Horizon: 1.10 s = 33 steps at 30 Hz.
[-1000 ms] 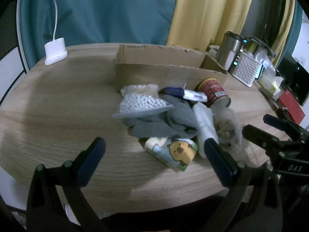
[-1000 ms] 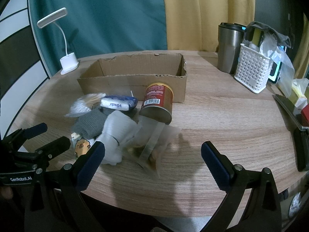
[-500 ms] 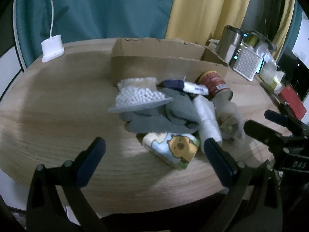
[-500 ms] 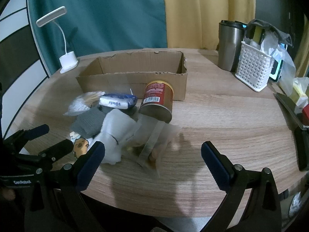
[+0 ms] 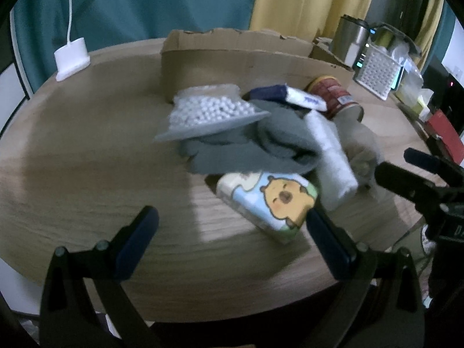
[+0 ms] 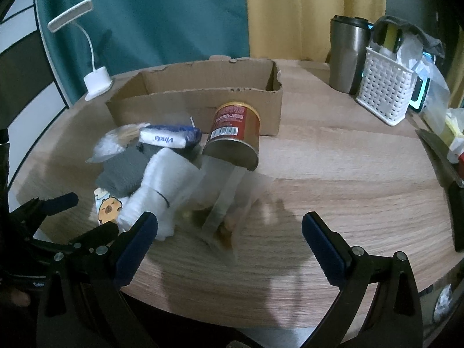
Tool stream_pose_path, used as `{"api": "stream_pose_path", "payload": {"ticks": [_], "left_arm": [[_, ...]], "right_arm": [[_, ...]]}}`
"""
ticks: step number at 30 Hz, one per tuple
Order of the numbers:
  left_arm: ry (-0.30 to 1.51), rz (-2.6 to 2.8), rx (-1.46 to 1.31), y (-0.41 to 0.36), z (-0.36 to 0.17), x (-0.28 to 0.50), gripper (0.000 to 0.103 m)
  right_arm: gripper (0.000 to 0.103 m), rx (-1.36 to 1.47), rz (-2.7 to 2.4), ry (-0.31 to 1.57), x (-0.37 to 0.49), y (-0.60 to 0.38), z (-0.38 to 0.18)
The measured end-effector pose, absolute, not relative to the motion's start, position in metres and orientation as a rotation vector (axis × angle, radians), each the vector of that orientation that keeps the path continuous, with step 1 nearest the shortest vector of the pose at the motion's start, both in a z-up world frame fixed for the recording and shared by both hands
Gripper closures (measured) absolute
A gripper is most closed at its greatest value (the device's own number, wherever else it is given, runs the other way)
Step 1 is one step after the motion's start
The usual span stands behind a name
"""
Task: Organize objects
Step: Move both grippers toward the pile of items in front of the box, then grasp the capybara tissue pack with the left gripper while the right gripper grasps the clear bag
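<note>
A pile of objects lies in front of an open cardboard box [image 5: 232, 55] [image 6: 203, 98]. It holds a bag of white cotton balls [image 5: 208, 113], a grey cloth [image 5: 261, 150] [image 6: 124, 171], a cartoon-bear tissue pack [image 5: 269, 200] [image 6: 105, 206], a blue-white Vinda tissue pack [image 5: 293, 97] [image 6: 169, 137], a white roll [image 5: 330, 156] [image 6: 165, 179], a red can on its side [image 6: 235, 133] [image 5: 333, 98] and a clear bag [image 6: 229, 203]. My left gripper [image 5: 229, 240] is open, just short of the bear pack. My right gripper [image 6: 229, 246] is open, near the clear bag.
A white desk lamp [image 5: 71, 55] [image 6: 95, 84] stands at the back left. A steel tumbler [image 6: 346, 55] and a white basket [image 6: 382, 87] stand at the back right. Dark and red items [image 5: 443, 127] lie along the right table edge.
Both grippers have moved forward toward the pile, which looks larger now. Both stay open. The objects have not moved.
</note>
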<state>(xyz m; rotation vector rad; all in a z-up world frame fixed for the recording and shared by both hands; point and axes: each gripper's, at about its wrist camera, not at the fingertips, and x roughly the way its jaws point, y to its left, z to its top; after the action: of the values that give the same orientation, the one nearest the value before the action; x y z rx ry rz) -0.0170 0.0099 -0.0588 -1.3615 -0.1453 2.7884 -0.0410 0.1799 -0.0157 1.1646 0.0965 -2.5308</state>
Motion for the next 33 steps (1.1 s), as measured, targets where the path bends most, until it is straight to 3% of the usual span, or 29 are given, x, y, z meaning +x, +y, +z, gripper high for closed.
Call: {"api": "stream_pose_path", "payload": {"ticks": [11, 22, 33], "left_arm": [[-0.185, 2.863, -1.375, -0.019, -0.055, -0.005, 0.000], [-0.138, 2.805, -1.312, 0.006, -0.047, -0.025, 0.000], [-0.130, 2.787, -1.364, 0.008, -0.057, -0.041, 0.001]], "right_arm": [[0.002, 1.172, -2.523, 0.088, -0.042, 0.178, -0.018], [0.002, 1.160, -2.576, 0.131, -0.046, 0.180, -0.018], [0.002, 1.176, -2.528, 0.046, -0.064, 0.185, -0.020]]}}
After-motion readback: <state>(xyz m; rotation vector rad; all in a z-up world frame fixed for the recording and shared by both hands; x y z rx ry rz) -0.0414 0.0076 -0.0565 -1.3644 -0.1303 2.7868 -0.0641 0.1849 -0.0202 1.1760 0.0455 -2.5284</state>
